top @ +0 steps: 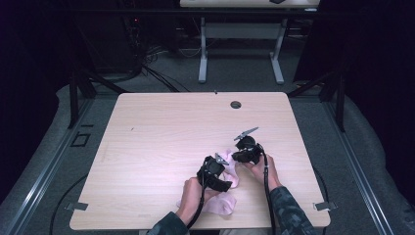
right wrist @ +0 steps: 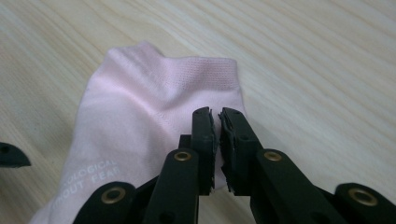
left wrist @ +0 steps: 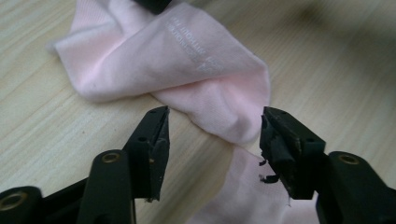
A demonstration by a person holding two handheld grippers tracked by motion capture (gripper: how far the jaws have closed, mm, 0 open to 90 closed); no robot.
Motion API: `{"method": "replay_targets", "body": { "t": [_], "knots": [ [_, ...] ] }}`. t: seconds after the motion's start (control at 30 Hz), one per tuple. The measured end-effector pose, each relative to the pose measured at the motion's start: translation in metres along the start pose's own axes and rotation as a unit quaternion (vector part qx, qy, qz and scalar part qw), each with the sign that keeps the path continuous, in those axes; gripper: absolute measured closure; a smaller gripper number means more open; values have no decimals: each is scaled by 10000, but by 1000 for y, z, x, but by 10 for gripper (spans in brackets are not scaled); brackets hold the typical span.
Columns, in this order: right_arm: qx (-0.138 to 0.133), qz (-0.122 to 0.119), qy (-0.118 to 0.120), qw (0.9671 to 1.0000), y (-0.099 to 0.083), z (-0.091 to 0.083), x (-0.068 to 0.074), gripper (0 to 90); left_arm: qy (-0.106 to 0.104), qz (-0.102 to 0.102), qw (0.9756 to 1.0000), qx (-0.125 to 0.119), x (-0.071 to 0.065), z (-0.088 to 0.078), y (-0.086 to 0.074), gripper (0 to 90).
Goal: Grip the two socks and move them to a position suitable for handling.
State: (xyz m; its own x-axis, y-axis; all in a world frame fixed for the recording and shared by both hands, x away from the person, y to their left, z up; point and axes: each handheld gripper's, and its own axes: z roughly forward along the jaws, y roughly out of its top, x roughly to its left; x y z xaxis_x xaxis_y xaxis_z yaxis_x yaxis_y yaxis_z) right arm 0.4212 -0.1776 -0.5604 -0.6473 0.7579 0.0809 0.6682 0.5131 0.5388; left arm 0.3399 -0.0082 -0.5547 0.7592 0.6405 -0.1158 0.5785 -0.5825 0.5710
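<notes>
A pale pink knitted sock (left wrist: 187, 65) lies crumpled near the front edge of the light wooden table (top: 161, 127), partly hidden under both hands. The left gripper (left wrist: 215, 135) straddles a fold, jaws spread, not touching. The right gripper (right wrist: 217, 135) has its jaws pressed together; whether they pinch fabric is hard to tell.

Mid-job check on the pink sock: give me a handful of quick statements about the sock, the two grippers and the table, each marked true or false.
1. The left gripper has its jaws apart, with a fold of the pink sock between them. True.
2. The right gripper has its jaws spread wide. False: they are shut together over the sock's edge.
3. The sock carries white printed lettering. True.
4. The sock hangs in the air. False: it lies on the wooden table.
5. The sock is blue. False: it is pale pink.
</notes>
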Motion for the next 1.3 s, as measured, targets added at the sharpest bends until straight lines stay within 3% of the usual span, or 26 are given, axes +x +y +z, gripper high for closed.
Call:
{"method": "replay_targets", "body": {
  "t": [0.1, 0.17, 0.43, 0.6, 0.63, 0.67, 0.83, 0.97, 1.03, 1.07, 1.13, 1.2, 1.3],
  "knots": [
    [-38, 326, -113, 9994, -7, -5, -6, 838, 23, -82, 10000, 8, 4, 6, 4, 461],
    [-29, 541, -160, 9984, -13, -10, -10, 827, 61, -20, 10000, 36, 4, 8, 7, 479],
    [65, 919, -229, 9955, -27, -21, -14, 764, 238, 282, 9991, 218, -1, 18, 16, 611],
    [429, 1092, -225, 9928, -29, -29, -15, 664, 203, 400, 9988, 219, -2, 19, 17, 726],
    [546, 979, -306, 9932, -29, -32, -16, 647, 230, 437, 9985, 228, -2, 19, 17, 746],
    [341, 1012, -300, 9938, -28, -34, -16, 632, 254, 486, 9982, 224, -2, 19, 17, 774],
    [-232, 582, -403, 9972, -22, -38, -28, 540, 208, 554, 9980, 221, -2, 20, 18, 857],
    [-114, 237, -380, 9989, -19, -25, -33, 520, 206, 575, 9979, 225, -1, 19, 18, 869],
    [-60, 239, -307, 9992, -19, -19, -33, 555, 236, 596, 9977, 222, -1, 19, 17, 872],
    [-191, 309, -229, 9991, -21, -16, -32, 596, 232, 586, 9978, 203, 0, 19, 17, 873],
    [5, 150, -276, 9995, -22, -17, -32, 689, 267, 605, 9977, 178, 2, 17, 16, 875],
    [-143, 271, -157, 9994, -25, -17, -32, 793, 279, 591, 9977, 160, 5, 16, 15, 876],
    [-224, 420, -49, 9989, -29, -18, -31, 826, 310, 538, 9981, 65, 11, 8, 14, 877]
  ]
}}
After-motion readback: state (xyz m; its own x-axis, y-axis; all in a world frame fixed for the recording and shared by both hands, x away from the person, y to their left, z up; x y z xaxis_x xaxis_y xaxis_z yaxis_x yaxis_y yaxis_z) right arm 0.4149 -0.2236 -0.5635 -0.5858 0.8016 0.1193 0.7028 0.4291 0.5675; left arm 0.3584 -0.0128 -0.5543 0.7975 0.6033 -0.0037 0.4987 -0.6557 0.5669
